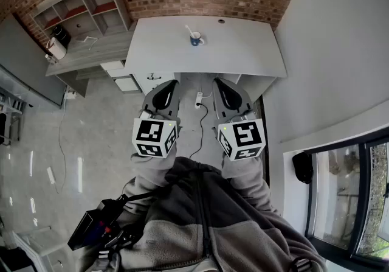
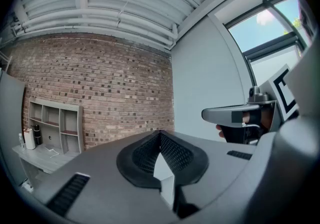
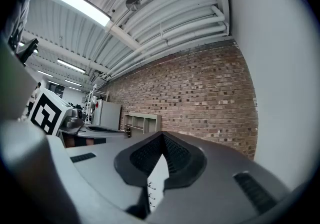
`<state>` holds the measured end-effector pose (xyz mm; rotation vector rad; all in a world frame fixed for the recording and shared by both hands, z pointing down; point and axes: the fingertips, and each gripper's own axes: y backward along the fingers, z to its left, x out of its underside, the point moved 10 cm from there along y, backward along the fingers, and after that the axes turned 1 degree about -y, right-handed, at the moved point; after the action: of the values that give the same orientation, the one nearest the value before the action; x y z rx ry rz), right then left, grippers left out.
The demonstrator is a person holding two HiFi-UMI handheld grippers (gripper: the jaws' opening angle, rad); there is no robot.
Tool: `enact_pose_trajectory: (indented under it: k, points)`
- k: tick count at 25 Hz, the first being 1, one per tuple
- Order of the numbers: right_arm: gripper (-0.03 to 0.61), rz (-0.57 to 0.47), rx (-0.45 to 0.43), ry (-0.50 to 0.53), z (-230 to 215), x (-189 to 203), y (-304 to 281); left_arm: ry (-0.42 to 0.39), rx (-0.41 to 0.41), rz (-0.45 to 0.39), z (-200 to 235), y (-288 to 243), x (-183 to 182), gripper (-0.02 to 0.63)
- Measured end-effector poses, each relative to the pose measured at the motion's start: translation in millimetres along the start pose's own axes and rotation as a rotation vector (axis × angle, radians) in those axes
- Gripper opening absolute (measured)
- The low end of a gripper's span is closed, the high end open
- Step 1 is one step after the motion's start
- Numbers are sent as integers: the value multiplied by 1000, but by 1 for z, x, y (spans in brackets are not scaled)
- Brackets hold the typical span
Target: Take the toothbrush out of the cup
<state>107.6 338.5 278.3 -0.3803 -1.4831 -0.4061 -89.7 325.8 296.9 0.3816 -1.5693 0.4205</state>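
A blue cup (image 1: 196, 39) stands on the white table (image 1: 243, 52) near its far edge, with a white toothbrush (image 1: 189, 30) leaning out of it to the left. Both grippers are held close to the person's body, well short of the table. The left gripper (image 1: 171, 85) and the right gripper (image 1: 217, 83) point toward the table side by side. In the left gripper view, the left gripper (image 2: 160, 135) has its jaws together with nothing between them. The right gripper (image 3: 161, 137) looks the same in its own view. Both gripper views aim up at the brick wall, and neither shows the cup.
A grey shelf unit (image 1: 85, 3) stands left of the table, with a white jug (image 1: 56, 49) on the counter below it. A white drawer unit (image 1: 124, 79) sits under the table's left end. A power strip with its cable (image 1: 199, 100) lies on the floor ahead. A window (image 1: 358, 198) is on the right.
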Motion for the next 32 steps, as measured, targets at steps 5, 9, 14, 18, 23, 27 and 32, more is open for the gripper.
enact_pose_trajectory:
  k: [5, 9, 14, 18, 23, 27, 32]
  points:
    - [2, 11, -17, 2, 0, 2, -1, 5, 4, 3, -2, -2, 1, 5]
    - [2, 23, -19, 0, 1, 4, 0, 10, 5, 8, -3, -1, 3, 5]
    - [2, 38, -21, -21, 1, 10, 2, 23, 1, 32, -3, 1, 10, 5]
    - [2, 46, -47, -38, 3, 16, 1, 33, -10, 51, -1, 4, 16, 5]
    - [2, 59, -68, -58, 6, 22, -1, 40, -21, 79, 0, 6, 21, 5]
    - [2, 50, -71, -59, -1, 30, 23, 34, -32, 78, -24, 14, 27, 5]
    - [2, 44, -73, -61, -5, 33, 32, 24, -22, 72, -35, 12, 28, 5]
